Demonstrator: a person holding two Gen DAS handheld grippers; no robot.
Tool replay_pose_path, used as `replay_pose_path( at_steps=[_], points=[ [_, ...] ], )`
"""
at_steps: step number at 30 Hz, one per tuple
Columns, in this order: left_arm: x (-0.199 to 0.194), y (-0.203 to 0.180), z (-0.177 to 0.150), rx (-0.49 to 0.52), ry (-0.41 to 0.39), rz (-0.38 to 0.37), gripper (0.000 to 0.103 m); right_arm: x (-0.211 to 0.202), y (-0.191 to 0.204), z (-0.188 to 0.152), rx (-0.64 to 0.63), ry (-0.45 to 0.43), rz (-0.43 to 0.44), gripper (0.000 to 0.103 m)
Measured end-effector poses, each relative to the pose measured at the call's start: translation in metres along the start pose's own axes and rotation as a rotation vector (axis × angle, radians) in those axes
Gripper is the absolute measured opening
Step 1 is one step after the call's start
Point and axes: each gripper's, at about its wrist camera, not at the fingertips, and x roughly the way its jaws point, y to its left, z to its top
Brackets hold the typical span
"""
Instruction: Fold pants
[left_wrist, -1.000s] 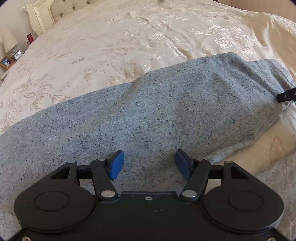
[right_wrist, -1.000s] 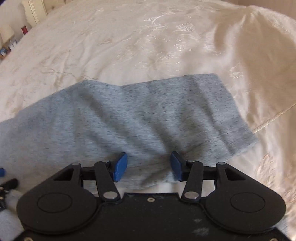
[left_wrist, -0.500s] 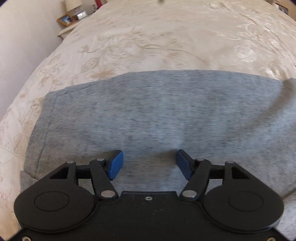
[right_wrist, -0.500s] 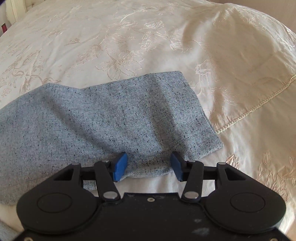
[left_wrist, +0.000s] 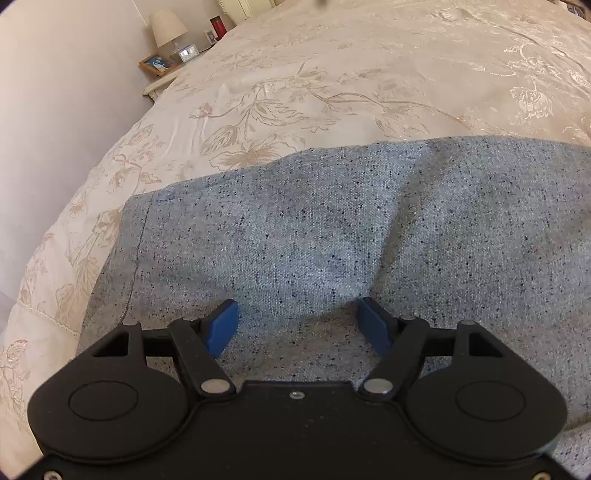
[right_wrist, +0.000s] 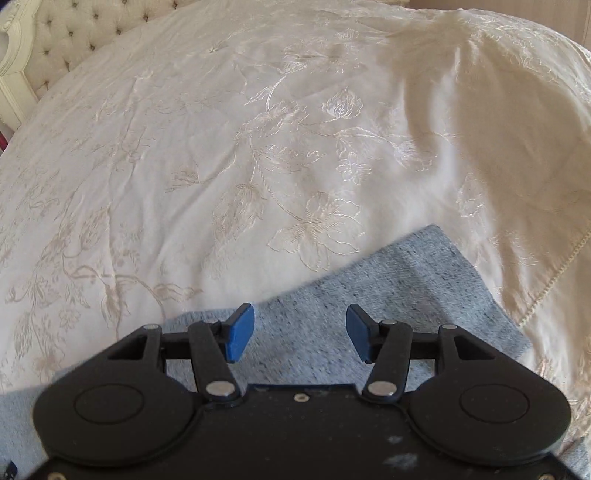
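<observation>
Grey speckled pants (left_wrist: 369, 229) lie spread across a cream embroidered bedspread (left_wrist: 332, 85). In the left wrist view their hemmed end is at the left, and a raised fold of the cloth sits just ahead of my left gripper (left_wrist: 299, 325). Its jaws are opening, blue pads wide apart over the fabric, gripping nothing. In the right wrist view the other end of the pants (right_wrist: 424, 288) shows a corner at the right. My right gripper (right_wrist: 300, 332) hovers above it, jaws opening, with cloth below but nothing pinched.
A nightstand (left_wrist: 162, 79) with a lamp (left_wrist: 168, 27), picture frame and clock stands by the wall at the far left. A tufted headboard (right_wrist: 74, 33) closes the bed's far end. The bedspread (right_wrist: 258, 147) has a corded edge at the right.
My left gripper swept left along the pants to their hemmed end. My right gripper pulled back and up over the pants' corner, showing more bedspread. Both pairs of pads stand wider apart.
</observation>
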Motion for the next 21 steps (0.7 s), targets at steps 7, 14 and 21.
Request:
replay_pose_path(
  at_steps=[7, 14, 21],
  points=[
    [0.001, 0.003, -0.001, -0.011, -0.008, -0.011, 0.075, 0.05, 0.019, 0.014, 0.057, 0.043, -0.098, 0.056],
    [0.002, 0.008, 0.0, -0.035, -0.017, -0.037, 0.077, 0.047, 0.014, -0.005, -0.042, 0.087, -0.102, 0.005],
    [-0.006, 0.02, 0.014, -0.041, -0.004, -0.125, 0.068, 0.003, -0.011, -0.024, -0.046, 0.037, -0.032, 0.004]
  ],
)
